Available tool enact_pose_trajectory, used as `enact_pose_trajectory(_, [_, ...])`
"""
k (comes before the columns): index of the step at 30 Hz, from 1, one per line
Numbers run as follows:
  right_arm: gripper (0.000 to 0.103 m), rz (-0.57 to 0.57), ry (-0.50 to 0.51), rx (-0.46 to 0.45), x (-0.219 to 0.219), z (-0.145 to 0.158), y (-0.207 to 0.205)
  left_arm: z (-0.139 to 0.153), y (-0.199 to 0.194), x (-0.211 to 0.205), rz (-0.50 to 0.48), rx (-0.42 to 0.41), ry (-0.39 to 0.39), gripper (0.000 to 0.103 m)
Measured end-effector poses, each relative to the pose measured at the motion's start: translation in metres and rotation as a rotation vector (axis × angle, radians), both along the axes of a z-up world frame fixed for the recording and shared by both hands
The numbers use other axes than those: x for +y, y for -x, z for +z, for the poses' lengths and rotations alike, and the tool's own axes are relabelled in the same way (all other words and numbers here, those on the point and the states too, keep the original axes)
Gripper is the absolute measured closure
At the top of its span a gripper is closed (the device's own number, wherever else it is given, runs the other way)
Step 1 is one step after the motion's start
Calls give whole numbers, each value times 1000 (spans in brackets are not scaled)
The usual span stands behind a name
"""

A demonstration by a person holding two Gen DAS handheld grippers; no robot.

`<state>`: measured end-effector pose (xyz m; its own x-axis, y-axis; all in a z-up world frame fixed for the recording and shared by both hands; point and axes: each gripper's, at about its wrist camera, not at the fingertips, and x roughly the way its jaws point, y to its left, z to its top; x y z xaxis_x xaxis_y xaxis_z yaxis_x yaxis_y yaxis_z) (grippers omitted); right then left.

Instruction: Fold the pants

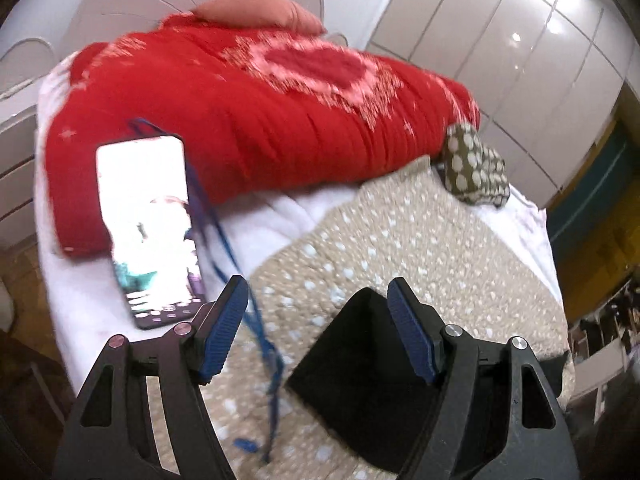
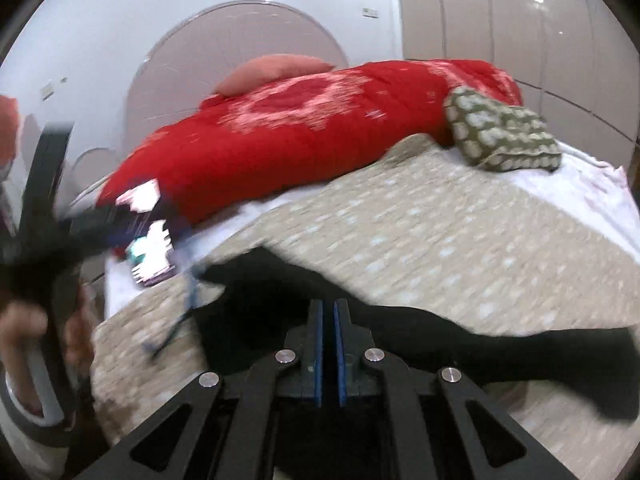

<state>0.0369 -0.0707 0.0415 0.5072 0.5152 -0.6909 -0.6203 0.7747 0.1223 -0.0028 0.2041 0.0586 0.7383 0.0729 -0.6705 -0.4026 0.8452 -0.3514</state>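
**Left wrist view: spread fingers over black pants on the bed**

Left wrist camera looks down on a bed (image 1: 92, 300) covered by a beige spotted blanket (image 1: 400, 240). The left gripper (image 1: 316, 304) has its blue-padded fingers (image 1: 226, 320) spread wide apart, holding nothing. A corner of the black pants (image 1: 360, 380) lies on the blanket between and beneath them, close against the right-hand finger; whether that finger touches the cloth cannot be told. A lit phone (image 1: 148, 224) lies just left of the fingers, leaning partly on a red quilt (image 1: 240, 120). A blue cord (image 1: 256, 320) runs from the phone's top down across the blanket. Behind the quilt sits a pink pillow (image 1: 256, 10), and an olive patterned cushion (image 1: 472, 168) rests at the quilt's right end.

In the right wrist view, the right gripper (image 2: 328, 312) has its fingers pressed together, with only a thin slit between the blue pads. They point over the pants (image 2: 440, 340), which stretch dark across the near blanket toward the right edge; no cloth can be made out in the slit, though blur leaves this unsure. The left gripper appears blurred at the far left, held in a hand (image 2: 28, 320).
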Motion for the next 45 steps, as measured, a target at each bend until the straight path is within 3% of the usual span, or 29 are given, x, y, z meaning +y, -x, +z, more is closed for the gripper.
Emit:
enact_pose_trajectory(3, [98, 38, 22, 100, 35, -42, 29, 3, 12, -5, -4, 0, -36, 30])
enact_pose_trajectory(5, [97, 9, 54, 128, 49, -71, 33, -5, 13, -12, -35, 21, -16, 30])
enact_pose_trajectory(8, [94, -5, 23, 198, 32, -81, 30, -17, 17, -27, -88, 45, 8, 30])
enact_pose_trajectory(12, [66, -94, -97, 212, -50, -51, 41, -34, 16, -48, -143, 86, 46, 30])
enact_pose_trajectory(13, [64, -139, -116, 199, -78, -43, 45, -38, 17, -52, -151, 91, 61, 30])
enact_pose_trajectory(16, [61, -306, -129, 173, -159, -35, 58, -51, 19, -62, -164, 108, 108, 30])
enact_pose_trajectory(19, [61, -487, -130, 190, -232, -46, 76, -64, 20, -71, -184, 137, 140, 30])
enact_pose_trajectory(22, [61, -621, -154, 240, -284, -61, 82, -73, 20, -78, -196, 142, 184, 30])
enact_pose_trajectory(26, [61, -717, -277, 249, -332, -70, 81, -77, 20, -89, -227, 144, 221, 30])
enact_pose_trajectory(28, [61, -720, -334, 258, -340, -74, 75, -79, 21, -93, -240, 139, 240, 30])
enact_pose_trajectory(31, [61, -722, -337, 268, -340, -79, 64, -88, 15, -91, -246, 139, 331, 30])
enact_pose_trajectory(38, [59, -715, -387, 277, -330, -83, 51, -91, 7, -83, -212, 129, 463, 30])
enact_pose_trajectory(42, [59, -709, -399, 283, -330, -85, 48, -84, 4, -81, -233, 102, 490, 30])
enact_pose_trajectory(45, [59, -713, -425, 285, -334, -87, 48, -92, -4, -82, -234, 137, 508, 30])
